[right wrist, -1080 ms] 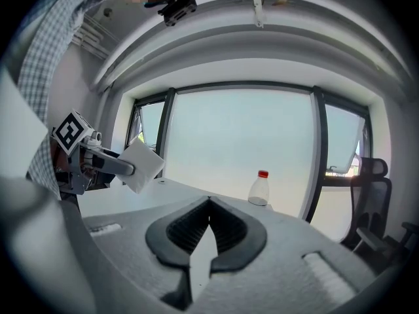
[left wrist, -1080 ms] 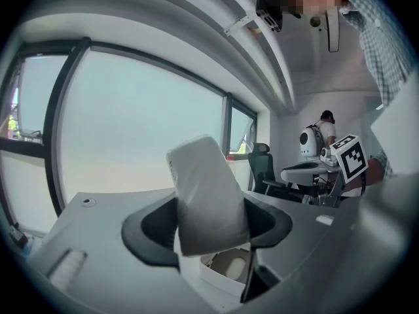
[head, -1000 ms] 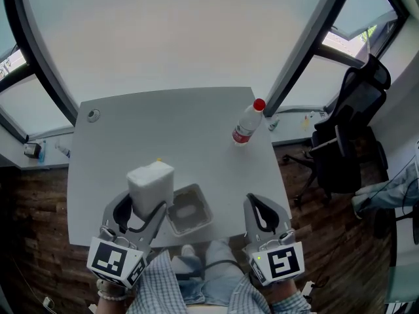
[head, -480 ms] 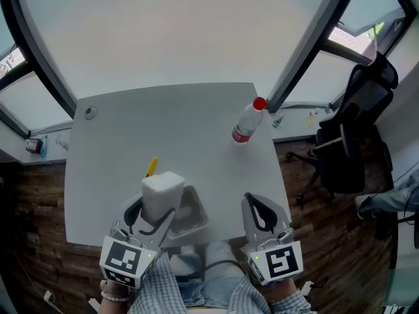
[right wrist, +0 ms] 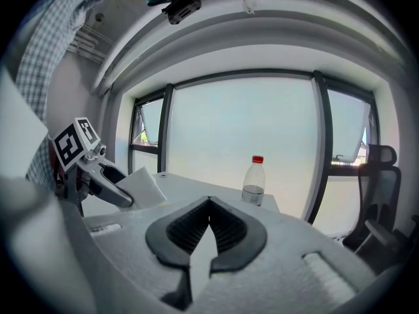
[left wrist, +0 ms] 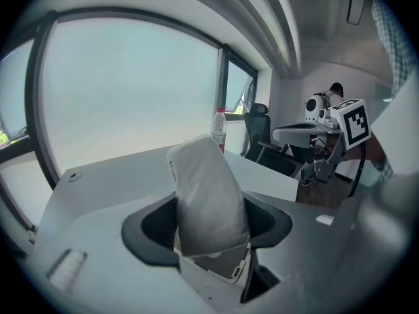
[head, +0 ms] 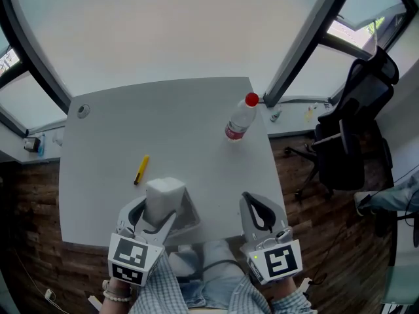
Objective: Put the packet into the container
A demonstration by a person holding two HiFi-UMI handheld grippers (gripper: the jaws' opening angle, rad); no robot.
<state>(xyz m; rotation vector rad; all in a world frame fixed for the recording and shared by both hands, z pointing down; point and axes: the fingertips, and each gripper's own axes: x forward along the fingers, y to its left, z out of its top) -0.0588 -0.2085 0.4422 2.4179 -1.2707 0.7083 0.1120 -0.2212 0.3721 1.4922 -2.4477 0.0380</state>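
Note:
A white packet (head: 163, 196) stands upright between the jaws of my left gripper (head: 156, 209), which is shut on it. In the left gripper view the packet (left wrist: 206, 191) hangs directly above the grey container (left wrist: 219, 270), its lower end at the container's mouth. From the head view only the container's right rim (head: 190, 216) shows past the packet, near the table's front edge. My right gripper (head: 262, 216) hovers to the right of the container, shut and empty; its jaws (right wrist: 208, 205) meet at the tips.
A clear bottle with a red cap (head: 239, 118) stands at the back right of the grey table (head: 105, 136). A small yellow item (head: 141, 169) lies left of the packet. A black office chair (head: 350, 136) stands on the floor to the right.
My left gripper has carried the packet to the right, over the container, which it now largely covers. The yellow item has come into view. The right gripper has stayed put.

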